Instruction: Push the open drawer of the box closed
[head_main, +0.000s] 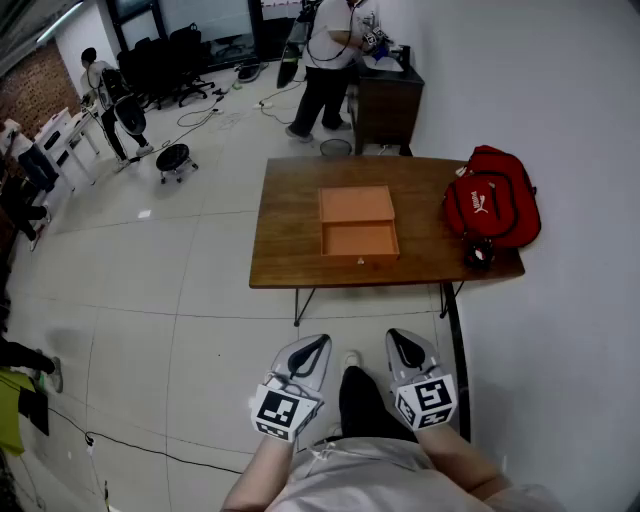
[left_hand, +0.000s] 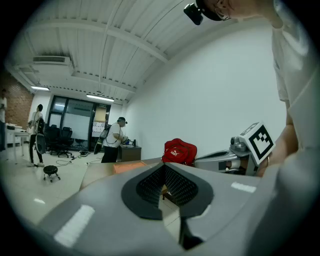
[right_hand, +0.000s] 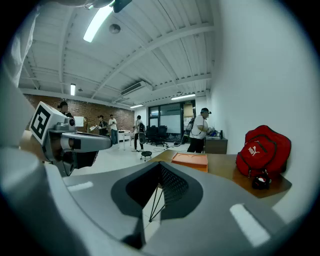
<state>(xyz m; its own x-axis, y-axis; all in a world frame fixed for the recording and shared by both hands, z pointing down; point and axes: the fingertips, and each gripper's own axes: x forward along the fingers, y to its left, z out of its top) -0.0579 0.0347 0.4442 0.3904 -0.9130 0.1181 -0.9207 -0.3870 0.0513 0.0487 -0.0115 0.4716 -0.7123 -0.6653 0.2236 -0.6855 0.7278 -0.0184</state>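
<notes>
A flat orange box (head_main: 356, 204) lies on the brown wooden bench (head_main: 290, 240), near the middle of its top. Its drawer (head_main: 360, 241) stands pulled out towards the bench's near edge, showing an orange floor inside, with a small pale knob (head_main: 361, 261) on the front panel.

Drawer knob (head_main: 360, 261) tiny, indistinct

Open floor (head_main: 200, 290) runs up to the table (head_main: 285, 255) — red backpack (head_main: 492, 200) stands right of the drawer (head_main: 360, 241).
</notes>
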